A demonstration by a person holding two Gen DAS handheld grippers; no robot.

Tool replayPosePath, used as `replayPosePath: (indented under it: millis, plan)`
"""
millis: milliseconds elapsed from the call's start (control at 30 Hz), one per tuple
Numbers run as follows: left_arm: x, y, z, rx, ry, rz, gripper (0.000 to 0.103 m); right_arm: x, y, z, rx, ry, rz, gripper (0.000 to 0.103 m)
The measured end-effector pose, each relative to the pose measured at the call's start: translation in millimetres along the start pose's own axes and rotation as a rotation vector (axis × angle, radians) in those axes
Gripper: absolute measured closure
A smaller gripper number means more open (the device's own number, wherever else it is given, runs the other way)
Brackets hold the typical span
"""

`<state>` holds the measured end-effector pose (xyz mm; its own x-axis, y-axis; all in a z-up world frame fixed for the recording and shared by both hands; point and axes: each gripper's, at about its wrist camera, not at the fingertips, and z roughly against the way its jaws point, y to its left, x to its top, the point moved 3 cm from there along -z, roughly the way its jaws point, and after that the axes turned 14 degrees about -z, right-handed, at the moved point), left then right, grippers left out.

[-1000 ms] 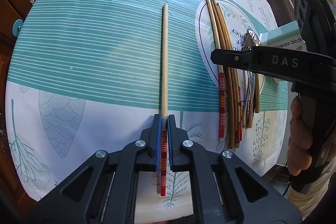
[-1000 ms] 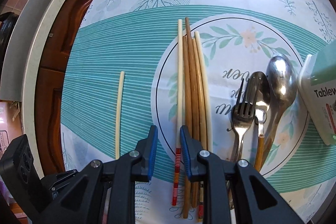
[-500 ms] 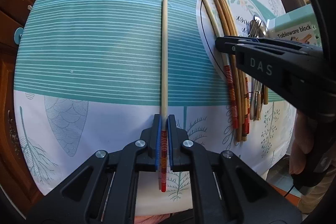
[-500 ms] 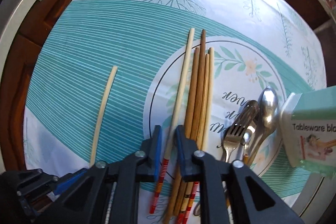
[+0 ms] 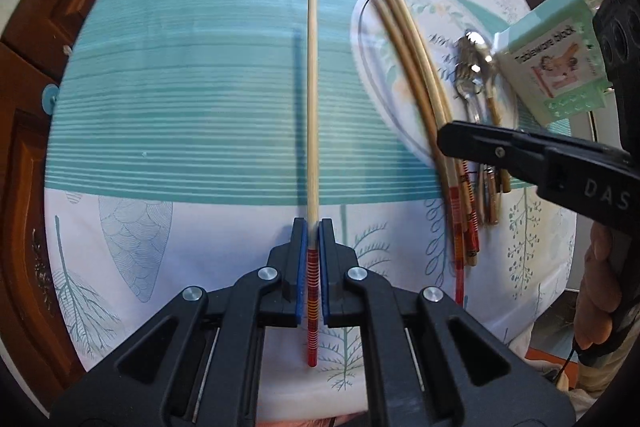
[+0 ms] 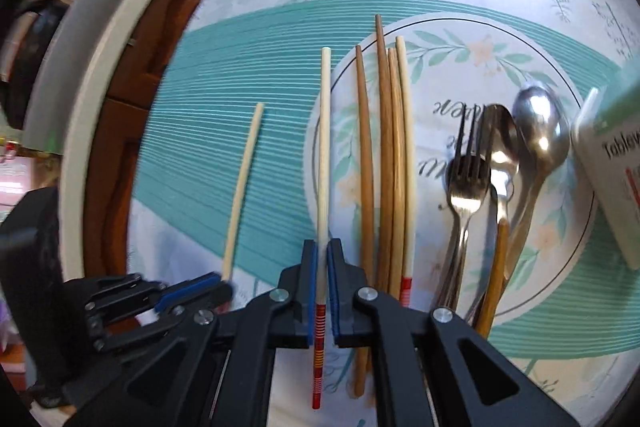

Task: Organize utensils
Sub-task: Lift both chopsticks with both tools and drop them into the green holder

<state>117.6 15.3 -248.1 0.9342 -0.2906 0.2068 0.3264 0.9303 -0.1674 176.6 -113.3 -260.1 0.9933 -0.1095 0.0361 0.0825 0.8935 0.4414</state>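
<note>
My left gripper [image 5: 313, 227] is shut on a pale chopstick [image 5: 312, 99] with a red striped end, held just above the teal tablecloth. My right gripper [image 6: 322, 247] is shut on a matching pale chopstick [image 6: 324, 147], lifted off the left side of the chopstick pile. Several brown and pale chopsticks [image 6: 386, 163] still lie on the round leaf print. To their right lie a fork [image 6: 466, 183] and two spoons [image 6: 536, 139]. In the left wrist view the right gripper [image 5: 442, 143] reaches in over the pile [image 5: 416, 67].
A mint tableware box [image 5: 554, 67] stands at the cloth's right edge, beside the spoons. Dark wooden cabinet doors [image 5: 32, 75] and a pale counter rim [image 6: 100, 75] border the cloth on the left. A hand [image 5: 600, 287] holds the right gripper.
My right gripper shut on the pale chopstick at the pile's left side and drew it up and leftward. My left gripper rose a little with its chopstick.
</note>
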Motion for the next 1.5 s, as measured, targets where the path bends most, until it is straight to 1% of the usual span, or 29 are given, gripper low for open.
replayPosePath:
  millis: [133, 167, 233, 333, 467, 567, 700, 800, 933, 1033, 1133, 1200, 1267, 1333, 1400, 1500]
  plan:
    - [2.2, -16.9, 24.4, 0.022, -0.113, -0.04, 0.1, -15.2, -4.1, 33.9, 0.09, -0.082, 0.025, 0.098]
    - [2.2, -19.6, 31.5, 0.028, -0.139, -0.051, 0.1, -14.3, -2.7, 42.5, 0.103, -0.1, 0.032, 0.098]
    - [6.2, -31.3, 47.9, 0.054, -0.203, -0.083, 0.1, -23.9, -0.2, 65.1, 0.136, -0.165, 0.063, 0.098]
    - [14.2, -51.6, 78.0, 0.066, -0.312, -0.129, 0.1, -32.6, 3.1, 99.8, 0.167, -0.272, 0.104, 0.098]
    - [26.4, -72.6, 113.9, 0.077, -0.423, -0.178, 0.1, -44.1, -0.2, 140.1, 0.208, -0.409, 0.127, 0.098]
    - [44.1, -94.8, 136.2, 0.071, -0.492, -0.214, 0.1, -49.3, -11.8, 177.8, 0.199, -0.526, 0.138, 0.098]
    - [72.4, -123.7, 163.1, 0.067, -0.559, -0.266, 0.1, -47.8, -25.9, 211.0, 0.197, -0.633, 0.131, 0.098]
    - [93.7, -140.9, 184.0, 0.065, -0.621, -0.288, 0.1, -42.0, -38.2, 233.0, 0.181, -0.708, 0.117, 0.098]
    - [129.8, -159.5, 211.4, 0.045, -0.721, -0.276, 0.1, -31.7, -54.0, 257.1, 0.173, -0.806, 0.08, 0.098]
    - [155.4, -172.4, 225.9, 0.01, -0.79, -0.261, 0.1, -19.9, -61.0, 272.1, 0.153, -0.895, 0.048, 0.098]
    - [180.7, -184.1, 231.5, -0.005, -0.872, -0.25, 0.1, -9.8, -66.8, 282.7, 0.149, -0.989, 0.033, 0.098]
    - [196.8, -191.3, 227.1, -0.017, -0.907, -0.237, 0.1, -2.6, -68.9, 287.2, 0.125, -1.064, 0.032, 0.098]
    - [212.6, -195.7, 216.2, -0.029, -0.922, -0.217, 0.1, 4.8, -70.8, 286.3, 0.094, -1.128, 0.03, 0.098]
    - [227.1, -197.9, 202.5, -0.038, -0.933, -0.196, 0.1, 11.9, -73.2, 280.3, 0.088, -1.158, 0.028, 0.098]
    - [240.1, -197.7, 184.1, -0.041, -0.925, -0.186, 0.1, 16.3, -75.8, 273.2, 0.063, -1.188, 0.037, 0.098]
    - [250.1, -200.2, 159.4, -0.049, -0.922, -0.18, 0.1, 19.0, -78.6, 260.2, 0.021, -1.233, 0.068, 0.098]
